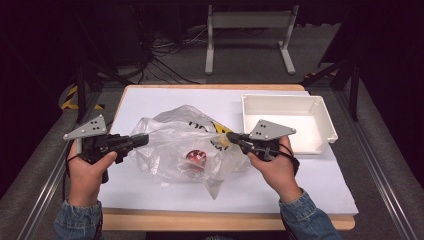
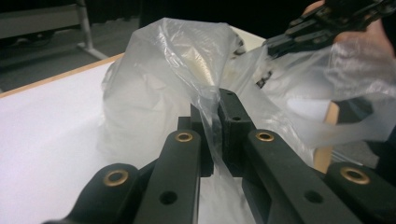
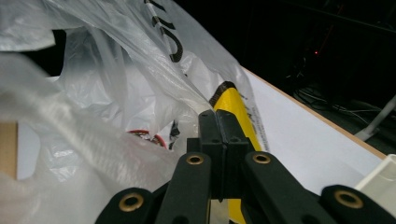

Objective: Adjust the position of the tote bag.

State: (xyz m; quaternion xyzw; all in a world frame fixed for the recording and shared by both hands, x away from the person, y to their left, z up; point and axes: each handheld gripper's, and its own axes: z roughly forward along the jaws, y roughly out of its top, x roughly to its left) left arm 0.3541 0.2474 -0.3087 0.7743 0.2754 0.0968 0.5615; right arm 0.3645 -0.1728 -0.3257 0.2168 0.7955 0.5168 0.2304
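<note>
At the centre of the high view a clear plastic bag (image 1: 185, 140) lies on the white table (image 1: 280, 185), a red object (image 1: 196, 157) inside it. The left tool (image 1: 145, 138) and right tool (image 1: 229, 135) each pinch a bag edge, stretching it between them. A white tray (image 1: 320, 112) sits upper right.

The setting is a lab or test workstation. A white-topped table (image 1: 165, 102) with a wooden edge stands on grey carpet. Beyond the table, loose black cables (image 1: 160, 55) lie on the floor beside a white metal frame stand (image 1: 250, 30). Left of the table, yellow-black hazard tape (image 1: 72, 97) marks the floor. The surroundings behind the table are dark.
</note>
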